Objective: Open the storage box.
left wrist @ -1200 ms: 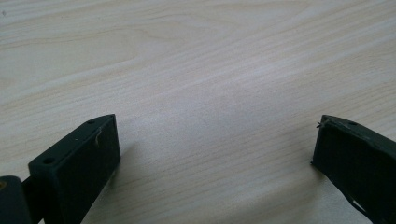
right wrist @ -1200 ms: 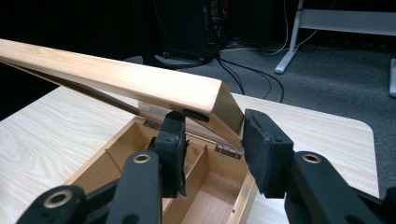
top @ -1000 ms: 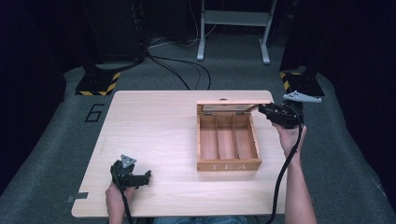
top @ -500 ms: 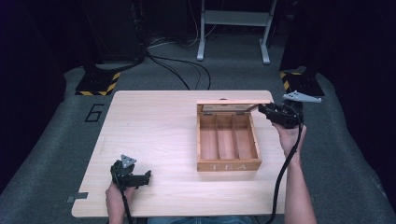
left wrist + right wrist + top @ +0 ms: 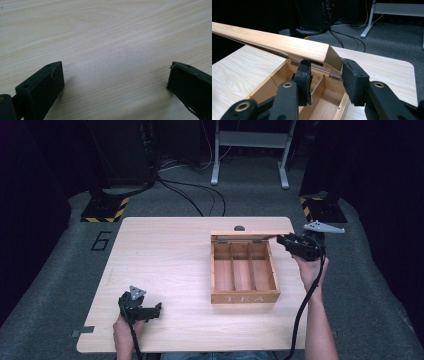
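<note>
A wooden tea box (image 5: 244, 297) with three bare compartments stands right of the table's middle, and its lid (image 5: 250, 232) is raised on the far hinges. My right gripper (image 5: 284, 240) is at the lid's right end, shut on that edge. In the right gripper view the lid (image 5: 274, 42) slants across the frame and my right gripper (image 5: 325, 72) clamps its near corner above the open box (image 5: 274, 87). My left gripper (image 5: 157, 309) rests near the table's front left corner. The left gripper view has that gripper (image 5: 115, 77) open over bare wood.
The light wooden table (image 5: 165, 250) stands on grey carpet marked with a 6 (image 5: 101, 240). Black stands with striped bases (image 5: 102, 209) and a white frame (image 5: 250, 150) are beyond the far edge, with cables on the floor.
</note>
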